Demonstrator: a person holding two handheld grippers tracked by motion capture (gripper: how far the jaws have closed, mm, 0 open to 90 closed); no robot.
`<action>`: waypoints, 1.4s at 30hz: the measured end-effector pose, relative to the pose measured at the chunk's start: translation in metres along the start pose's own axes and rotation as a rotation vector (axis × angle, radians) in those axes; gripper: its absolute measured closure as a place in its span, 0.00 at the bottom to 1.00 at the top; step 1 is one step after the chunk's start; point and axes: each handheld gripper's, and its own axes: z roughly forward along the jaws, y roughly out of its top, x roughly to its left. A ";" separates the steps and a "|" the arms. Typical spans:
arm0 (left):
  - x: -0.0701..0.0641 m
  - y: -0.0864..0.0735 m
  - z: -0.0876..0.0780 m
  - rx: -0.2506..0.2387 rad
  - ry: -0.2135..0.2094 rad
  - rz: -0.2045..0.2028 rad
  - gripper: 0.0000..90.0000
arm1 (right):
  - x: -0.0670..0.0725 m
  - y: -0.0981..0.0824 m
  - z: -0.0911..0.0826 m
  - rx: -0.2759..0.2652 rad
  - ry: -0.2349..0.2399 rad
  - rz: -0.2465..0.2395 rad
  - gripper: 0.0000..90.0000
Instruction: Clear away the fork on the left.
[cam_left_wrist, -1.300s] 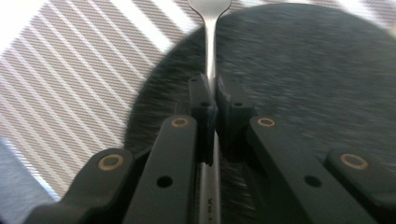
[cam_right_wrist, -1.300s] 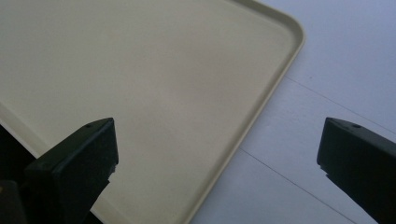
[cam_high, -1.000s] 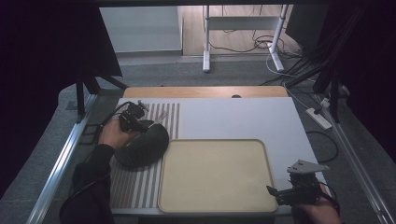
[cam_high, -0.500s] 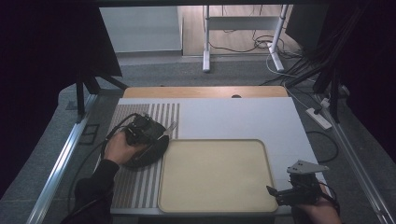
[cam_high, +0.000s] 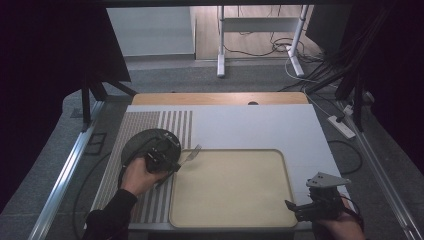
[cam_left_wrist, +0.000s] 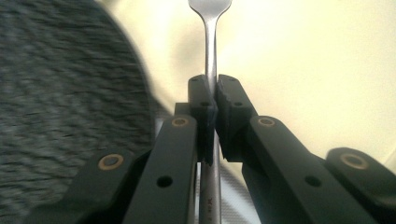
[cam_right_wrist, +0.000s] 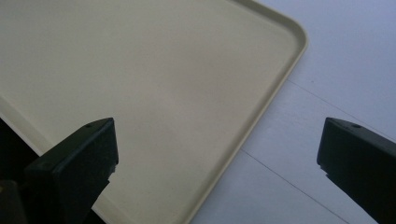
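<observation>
Fork (cam_left_wrist: 210, 60) handling was the work in hand: its handle was clamped between the narrowly closed jaws of the left gripper (cam_high: 172, 164), as seen in the left gripper view, with the tines pointing ahead over the near-left corner of the cream tray (cam_high: 280, 165). In the high view the fork (cam_high: 192, 153) was seen crossing the tray's left rim, just right of the dark round plate (cam_high: 137, 140) that lay on the striped part of the mat (cam_high: 175, 122). Whether the tines touched the tray floor could not be told. To do this step well, it was judged that the fork should be carried clear of the rim, lowered until flat on the tray floor, and released only once it was supported, so that it would not tip or slide; the grip near mid-handle was judged steady enough for that. Farther right, most of the tray was bare. At the near-right corner the right gripper (cam_high: 295, 207) was held by a hand (cam_high: 342, 225), its jaws spread wide with nothing between them, as shown in the right gripper view (cam_right_wrist: 217, 163), and it was best kept out of the fork's path.
</observation>
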 end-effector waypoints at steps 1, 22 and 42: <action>-0.005 0.000 0.002 -0.005 -0.015 -0.007 0.94 | 0.000 0.000 0.000 0.000 0.000 -0.001 0.00; -0.062 0.000 0.051 0.059 -0.022 -0.046 0.90 | 0.001 0.000 0.000 0.003 0.003 -0.016 0.00; -0.062 0.013 0.061 -0.015 0.039 -0.008 0.99 | 0.002 0.000 0.001 0.008 0.005 -0.014 0.00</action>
